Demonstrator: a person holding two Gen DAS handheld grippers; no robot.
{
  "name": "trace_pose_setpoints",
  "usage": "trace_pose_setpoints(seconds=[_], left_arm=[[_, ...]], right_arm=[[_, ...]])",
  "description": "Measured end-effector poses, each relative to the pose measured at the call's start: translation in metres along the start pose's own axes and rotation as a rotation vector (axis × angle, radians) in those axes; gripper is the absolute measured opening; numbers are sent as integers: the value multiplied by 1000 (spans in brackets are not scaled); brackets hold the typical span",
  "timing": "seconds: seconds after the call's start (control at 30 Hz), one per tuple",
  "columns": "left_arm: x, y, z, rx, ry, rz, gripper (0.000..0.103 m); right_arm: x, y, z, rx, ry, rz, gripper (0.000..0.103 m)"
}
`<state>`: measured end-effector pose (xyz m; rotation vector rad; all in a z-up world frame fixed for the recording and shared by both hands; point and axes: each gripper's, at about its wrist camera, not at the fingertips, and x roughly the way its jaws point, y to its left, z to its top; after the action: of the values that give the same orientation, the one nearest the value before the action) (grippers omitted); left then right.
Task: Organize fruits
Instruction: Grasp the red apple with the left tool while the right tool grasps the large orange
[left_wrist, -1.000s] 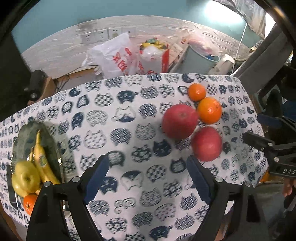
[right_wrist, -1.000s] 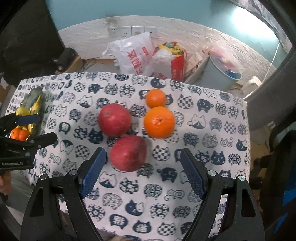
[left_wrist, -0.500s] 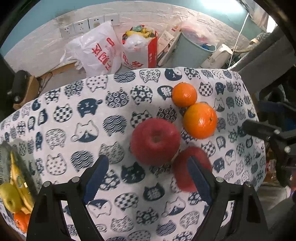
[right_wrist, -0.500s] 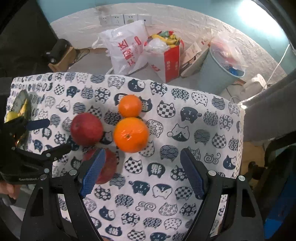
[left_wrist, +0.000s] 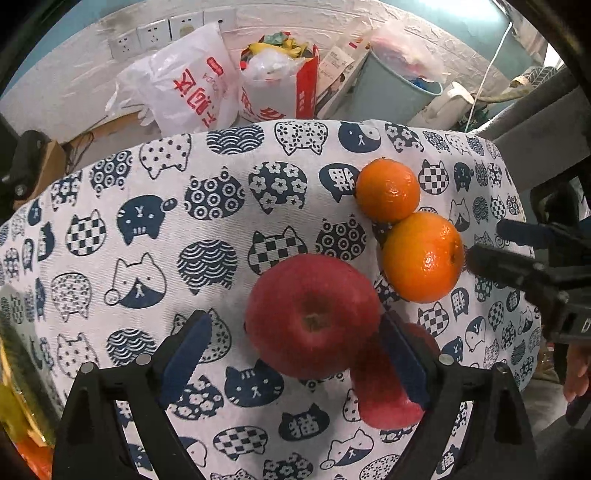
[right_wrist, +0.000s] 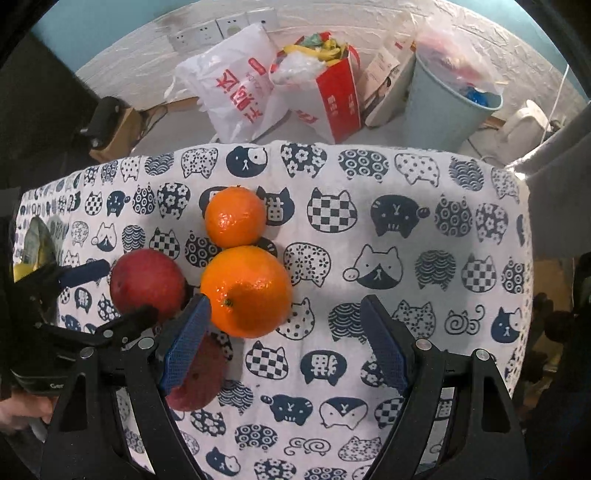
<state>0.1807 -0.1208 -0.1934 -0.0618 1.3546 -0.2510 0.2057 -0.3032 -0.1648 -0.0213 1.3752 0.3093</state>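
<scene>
Cat-print cloth: both grippers now lower; fingers open, left's opening round apple.

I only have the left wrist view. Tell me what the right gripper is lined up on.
Observer: The right gripper is open, with the large orange in line between its fingers, close to the left one.
Operator: Report what lies by its other finger.
Observer: Only the cat-print tablecloth shows by the right finger.
Operator: Check the near apple.
Observer: The near apple lies partly hidden behind the right gripper's left finger, outside the jaws.
</scene>
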Motion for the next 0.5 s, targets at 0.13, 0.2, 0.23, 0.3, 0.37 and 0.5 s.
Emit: trace_pose_setpoints(seconds=[0.13, 0.2, 0.23, 0.3, 0.37, 0.5], left_arm=[[4, -2, 3, 18, -9, 2, 93], [6, -3, 5, 20, -12, 4, 93], [8, -3, 6, 18, -12, 4, 93], [12, -4, 6, 22, -4, -11, 88], [13, -5, 4, 30, 1, -46, 78], [11, -7, -2, 74, -26, -30, 78]], right_arm=[[7, 6, 1, -13, 7, 2, 81], [9, 8, 1, -17, 9, 3, 81], [10, 8, 1, -18, 9, 5, 81], [14, 9, 1, -16, 13, 11, 81], [18, 11, 1, -19, 22, 11, 82], [25, 18, 3, -28, 31, 15, 82]])
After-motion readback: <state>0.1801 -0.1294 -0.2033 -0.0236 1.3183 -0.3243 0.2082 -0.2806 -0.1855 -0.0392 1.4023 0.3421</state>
